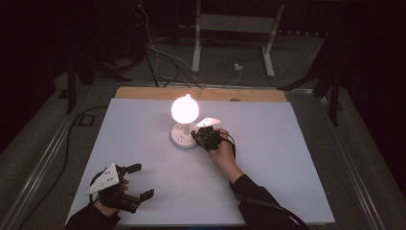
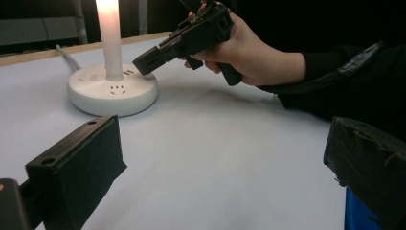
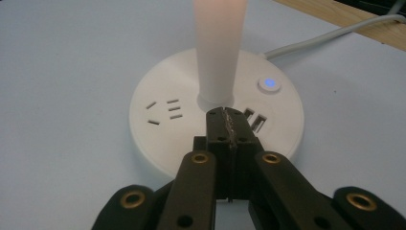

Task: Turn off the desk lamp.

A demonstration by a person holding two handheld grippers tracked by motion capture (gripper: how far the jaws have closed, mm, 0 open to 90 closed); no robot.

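**Lamp lit, right tool at the base**

Dark room all around you, cables trailing over the floor beyond the far edge, and one pale worktop (image 1: 268, 158) lit by the thing you are working on. That thing is the lamp (image 1: 185, 109), a glowing globe on a white stem that rises from a round white base (image 1: 182, 139) standing a little left of centre toward the far side, its grey cord (image 3: 330, 33) running off to the far edge.

Your right tool (image 1: 205, 136) sits just right of the base, tip over its near-right rim. In the right gripper view the jaws are pressed together with nothing between them, and the closed tip hangs above the top of the base, just near of the stem (image 3: 218, 52), beside the two small ports (image 3: 256, 120). The round button (image 3: 269, 84) with its blue light lies a little farther and to the right of that tip. Whether the tip touches the plastic, you cannot tell from these views.

Your left tool (image 1: 136, 182) waits well apart at the near-left corner, jaws spread wide and empty, pointing across the worktop toward the lamp.

My reading: you are at the switching step, with the closed tip serving as a poker. Since the globe glows, the press looks either just made or about to be made to turn it off. The next move calls for a small shift toward the blue-lit button, then a straight, light push down. Keep clear of the stem, and watch that the base does not slide on the smooth sheet.
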